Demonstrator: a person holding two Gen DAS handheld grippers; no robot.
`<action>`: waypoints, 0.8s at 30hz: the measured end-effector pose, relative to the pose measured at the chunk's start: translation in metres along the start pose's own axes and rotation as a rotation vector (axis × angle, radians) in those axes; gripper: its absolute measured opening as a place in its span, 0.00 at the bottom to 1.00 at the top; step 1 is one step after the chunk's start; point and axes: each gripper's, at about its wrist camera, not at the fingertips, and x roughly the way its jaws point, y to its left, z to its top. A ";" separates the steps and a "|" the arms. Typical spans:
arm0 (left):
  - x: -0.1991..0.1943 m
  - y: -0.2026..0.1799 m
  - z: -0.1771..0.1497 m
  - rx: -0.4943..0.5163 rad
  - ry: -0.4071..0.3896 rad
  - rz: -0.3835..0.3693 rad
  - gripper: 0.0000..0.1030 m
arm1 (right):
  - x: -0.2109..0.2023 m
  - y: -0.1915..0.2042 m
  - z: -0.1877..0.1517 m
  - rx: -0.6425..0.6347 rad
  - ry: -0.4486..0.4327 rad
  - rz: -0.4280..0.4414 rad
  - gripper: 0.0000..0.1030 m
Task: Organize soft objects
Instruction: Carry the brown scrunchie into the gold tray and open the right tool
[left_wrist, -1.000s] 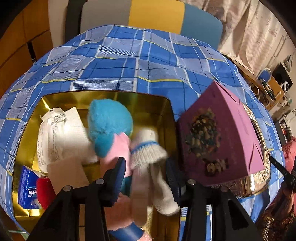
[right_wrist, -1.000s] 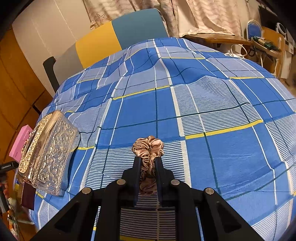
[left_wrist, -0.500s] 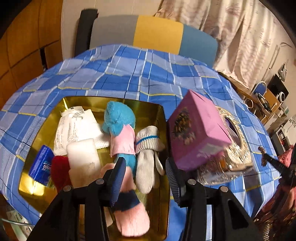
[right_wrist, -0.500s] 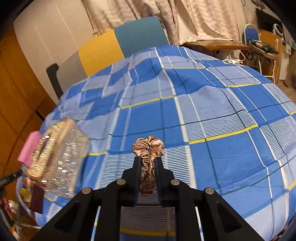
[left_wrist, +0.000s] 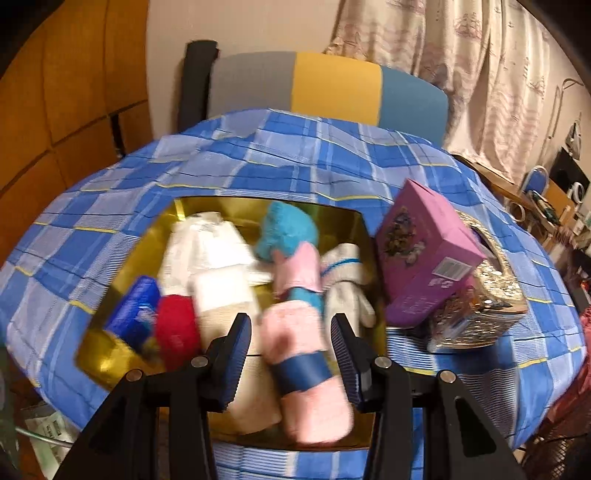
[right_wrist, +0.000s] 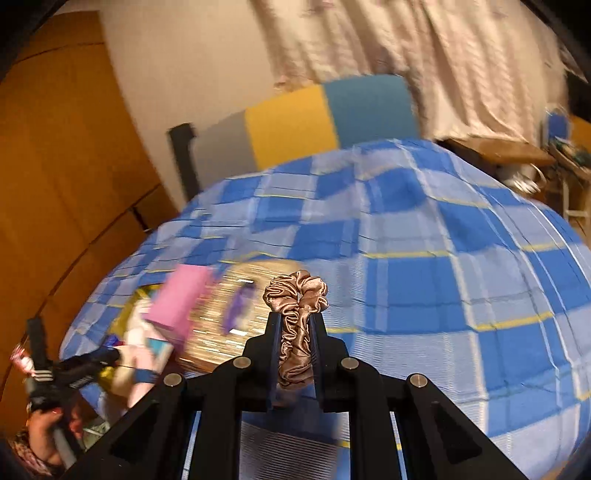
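Observation:
A gold tray (left_wrist: 347, 221) on the blue checked tablecloth holds soft things: a turquoise plush (left_wrist: 291, 229), a pink roll with a blue band (left_wrist: 295, 332), a white glove (left_wrist: 343, 280), white cloths (left_wrist: 207, 251) and a red piece (left_wrist: 173, 325). My left gripper (left_wrist: 291, 328) hovers open above the pink roll, touching nothing. My right gripper (right_wrist: 295, 321) is shut on a brown satin scrunchie (right_wrist: 295, 291), held in the air over the cloth. In the right wrist view the tray (right_wrist: 123, 321) and the left gripper (right_wrist: 107, 356) appear blurred at lower left.
A purple box (left_wrist: 421, 251) leans against a glittering gold box (left_wrist: 487, 306) just right of the tray. A blue tissue packet (left_wrist: 135, 314) lies in the tray's left end. A grey, yellow and blue chair back (left_wrist: 332, 88) stands behind the table. A hand (right_wrist: 40, 432) holds the left gripper.
My left gripper has drawn back and up from the tray, so more of the tray shows. My right gripper has risen with the scrunchie and swung left toward the boxes and tray.

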 end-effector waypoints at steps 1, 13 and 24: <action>-0.002 0.005 -0.002 -0.003 -0.001 0.019 0.44 | 0.003 0.016 0.003 -0.019 0.000 0.021 0.15; -0.022 0.051 -0.021 -0.068 -0.003 0.155 0.44 | 0.072 0.171 0.012 -0.146 0.089 0.236 0.15; -0.025 0.062 -0.027 -0.112 0.016 0.216 0.44 | 0.147 0.241 -0.003 -0.222 0.214 0.278 0.15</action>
